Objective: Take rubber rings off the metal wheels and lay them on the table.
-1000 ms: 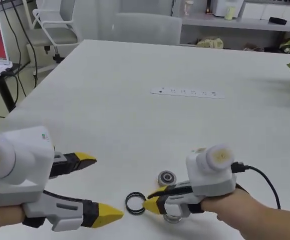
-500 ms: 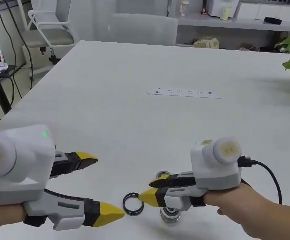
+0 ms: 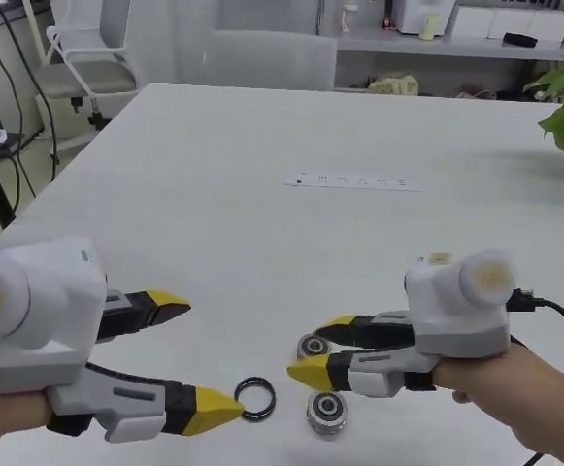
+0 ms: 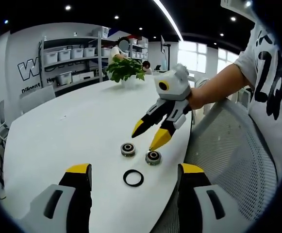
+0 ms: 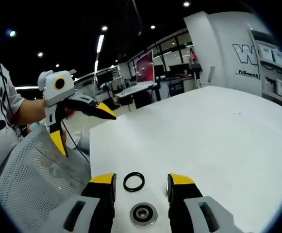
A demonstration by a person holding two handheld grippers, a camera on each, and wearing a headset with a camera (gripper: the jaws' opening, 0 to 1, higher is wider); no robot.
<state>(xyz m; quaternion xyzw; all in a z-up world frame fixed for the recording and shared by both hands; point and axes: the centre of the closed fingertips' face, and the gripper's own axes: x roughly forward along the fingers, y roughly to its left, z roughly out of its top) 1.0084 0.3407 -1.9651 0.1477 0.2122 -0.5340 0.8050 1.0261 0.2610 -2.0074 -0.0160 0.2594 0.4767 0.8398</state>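
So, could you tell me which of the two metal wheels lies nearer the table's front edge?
The wheel just right of the loose rubber ring; the other wheel lies farther in, seen between the right gripper's yellow tips.

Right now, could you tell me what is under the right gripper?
A wheel lies on the table below the right gripper's open jaws, with the ring just ahead. In the head view a jaw covers part of one wheel.

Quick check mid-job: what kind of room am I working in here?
Probably an office or lab workroom. There is a large white table with an office chair at its far end, and racks of storage bins stand along the wall.
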